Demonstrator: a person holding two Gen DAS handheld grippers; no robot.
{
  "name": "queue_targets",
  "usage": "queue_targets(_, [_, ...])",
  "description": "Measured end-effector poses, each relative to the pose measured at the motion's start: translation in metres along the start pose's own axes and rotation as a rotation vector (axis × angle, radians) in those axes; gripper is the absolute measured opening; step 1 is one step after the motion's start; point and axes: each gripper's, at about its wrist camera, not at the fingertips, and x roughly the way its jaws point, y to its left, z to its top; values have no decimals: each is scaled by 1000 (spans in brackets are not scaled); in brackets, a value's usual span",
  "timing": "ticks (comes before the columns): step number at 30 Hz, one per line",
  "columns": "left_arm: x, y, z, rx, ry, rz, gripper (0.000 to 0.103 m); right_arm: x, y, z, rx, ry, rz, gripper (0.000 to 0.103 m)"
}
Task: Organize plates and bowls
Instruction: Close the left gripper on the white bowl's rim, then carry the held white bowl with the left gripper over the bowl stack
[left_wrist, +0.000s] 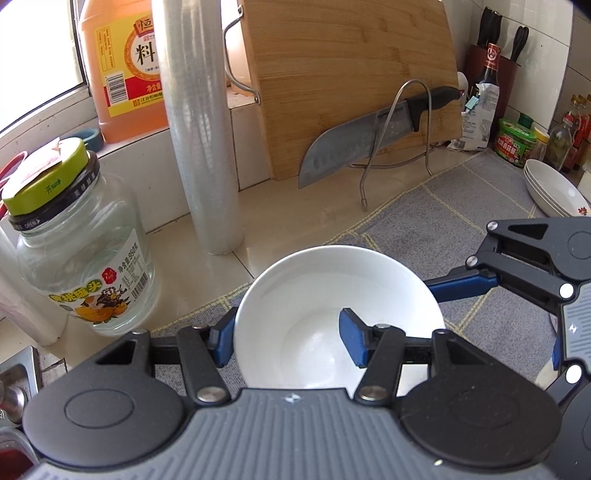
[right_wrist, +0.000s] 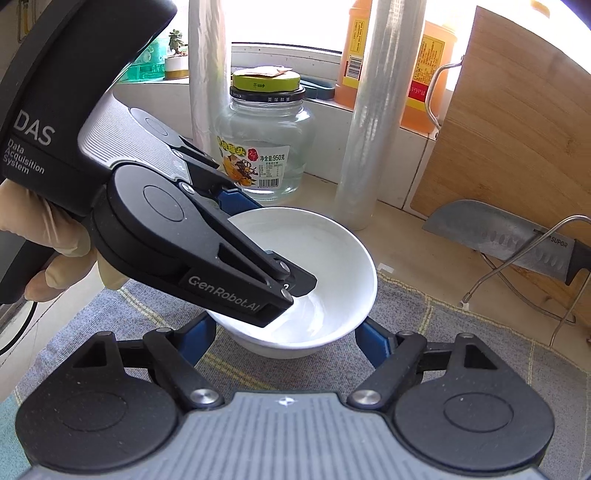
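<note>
- In the left wrist view, a jar with a green lid stood at the left of the frame on the counter, and an orange bottle stood on the sill above it.
- A film roll stood upright just right of the jar, behind the bowl.
- The white bowl sat low in the centre, at the left edge of the grey mat.
- The left gripper was clenched on the bowl's left wall, one blue finger outside and the other inside.
- A cutting board leaned at upper centre with a knife propped against it in a wire rack.
- Stacked plates lay at the right edge, well apart from the bowl.
- In the right wrist view, a gloved hand held the left gripper's handle at the left edge of the frame.
- That gripper reached down from the upper left, with its near finger inside the bowl and the far finger behind the rim.
- The bowl sat in the centre of the frame on the mat, empty, in front of the jar and the roll.
- The right gripper flanked the bowl's lower wall, with a blue finger close against each side, grasping it.
</note>
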Motion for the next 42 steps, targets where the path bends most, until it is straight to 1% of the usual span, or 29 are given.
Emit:
queue_targets(9, [-22, -24, -1, 8, -10, -17, 57, -33, 1, -14, 0, -2, -5, 86])
queue_targets(22, [-48, -69, -4, 30, -22, -45, 57, -79, -2, -38, -8, -4, -20, 86])
queue_targets(34, [-61, -122, 1, 66, -26, -62, 57, -121, -21, -69, 6, -15, -30, 86])
queue_targets(42, [-62, -160, 9, 105, -31, -86, 57, -147, -36, -90, 33, -23, -55, 86])
